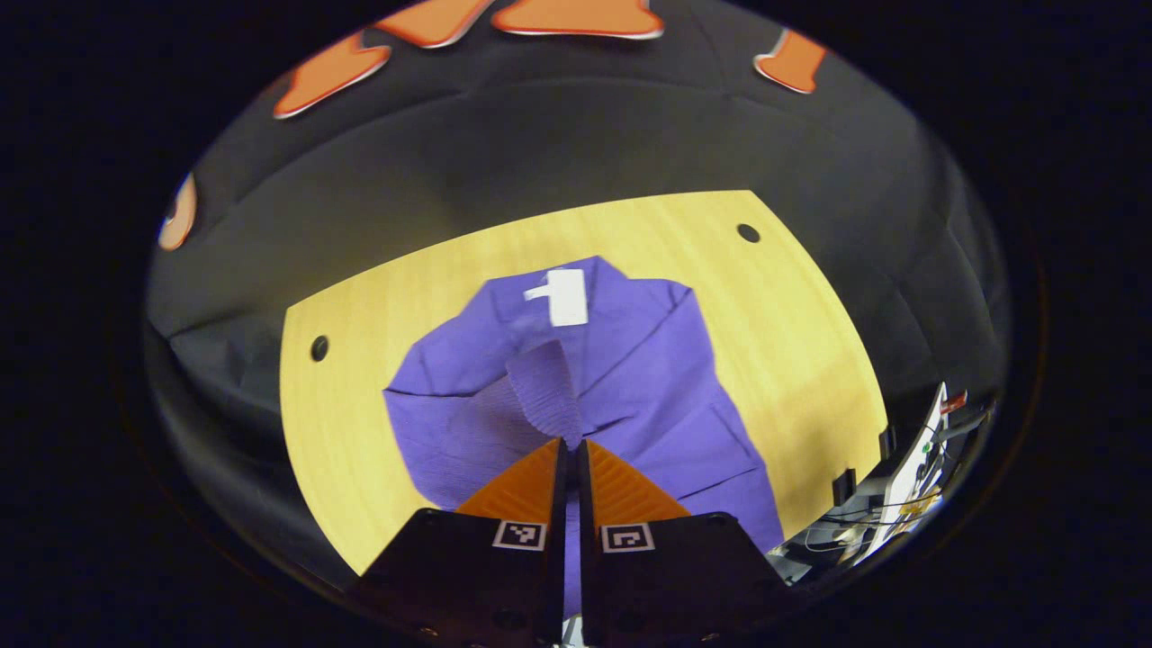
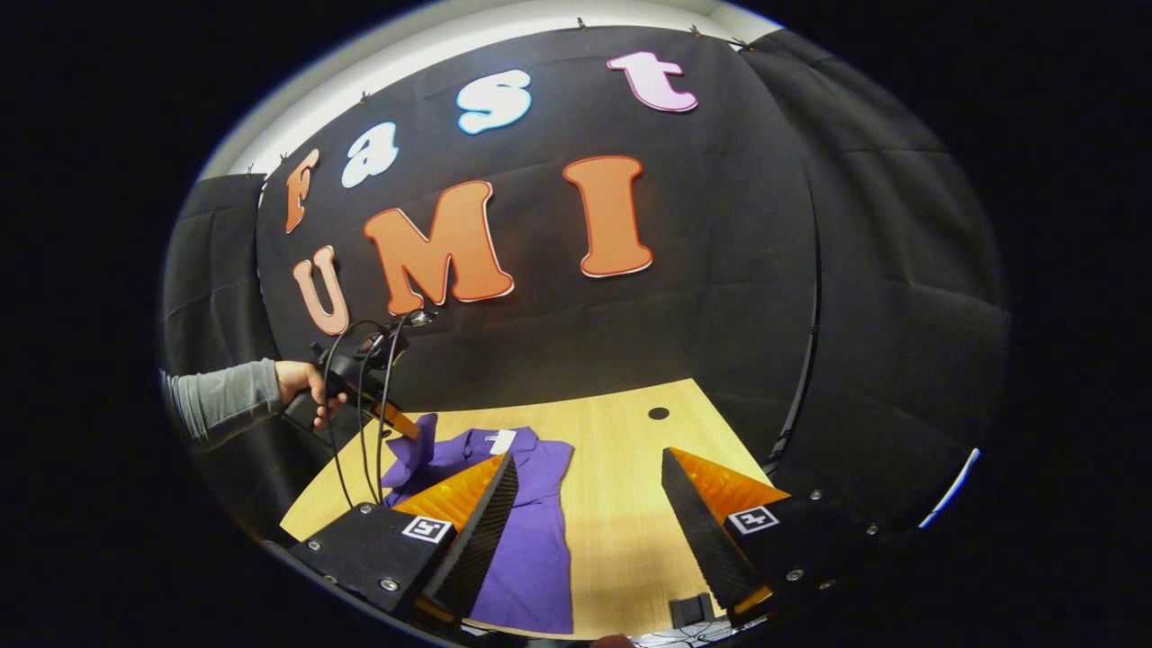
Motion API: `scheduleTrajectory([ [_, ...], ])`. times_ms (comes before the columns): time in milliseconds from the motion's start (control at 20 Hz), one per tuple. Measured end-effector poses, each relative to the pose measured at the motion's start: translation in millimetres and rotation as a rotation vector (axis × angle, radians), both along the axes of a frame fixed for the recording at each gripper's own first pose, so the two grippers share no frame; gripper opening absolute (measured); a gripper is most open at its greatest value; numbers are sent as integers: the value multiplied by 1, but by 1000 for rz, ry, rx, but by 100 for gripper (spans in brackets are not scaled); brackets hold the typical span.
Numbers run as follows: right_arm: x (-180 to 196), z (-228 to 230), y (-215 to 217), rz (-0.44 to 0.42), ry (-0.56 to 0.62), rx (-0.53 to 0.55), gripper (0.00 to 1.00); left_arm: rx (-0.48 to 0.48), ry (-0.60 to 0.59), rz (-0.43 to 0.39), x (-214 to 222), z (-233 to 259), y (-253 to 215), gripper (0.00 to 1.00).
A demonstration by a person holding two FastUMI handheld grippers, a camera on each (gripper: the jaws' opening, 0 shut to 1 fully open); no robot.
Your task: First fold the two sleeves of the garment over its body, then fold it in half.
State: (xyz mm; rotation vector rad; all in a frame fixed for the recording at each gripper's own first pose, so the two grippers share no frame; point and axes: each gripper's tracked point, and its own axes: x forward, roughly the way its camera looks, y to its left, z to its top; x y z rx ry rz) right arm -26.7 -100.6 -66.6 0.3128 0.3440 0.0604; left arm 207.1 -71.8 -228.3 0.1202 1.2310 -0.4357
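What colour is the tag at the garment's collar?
White. The tag stands out against the purple garment, best seen in the left gripper view.

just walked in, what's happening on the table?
A person is folding a purple garment on the wooden table. The left tongs are shut on a sleeve, lifted over the body. The right tongs hang open above the table, holding nothing. The half fold is not yet done.

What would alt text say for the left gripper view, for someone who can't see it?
The left gripper is shut on a sleeve of a purple garment, lifting it over the body. The garment lies on a light wooden table and has a white tag near its collar.
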Motion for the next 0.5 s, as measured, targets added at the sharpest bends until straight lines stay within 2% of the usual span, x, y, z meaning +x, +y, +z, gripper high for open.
scheduleTrajectory([
  [150, -9, -10, -19, -18, 17, 19, 95, 14, -10, -61, 5, -13, -59, 8],
  [250, -14, -16, -25, -23, 32, 30, 95, -9, -19, -95, 4, -19, -96, 15],
  [400, -16, -27, -36, -32, 57, 40, 96, -102, -71, -114, 2, -7, -145, 18],
  [500, -15, -30, -40, -33, 67, 45, 95, -148, -124, -114, 3, 7, -156, 18],
])
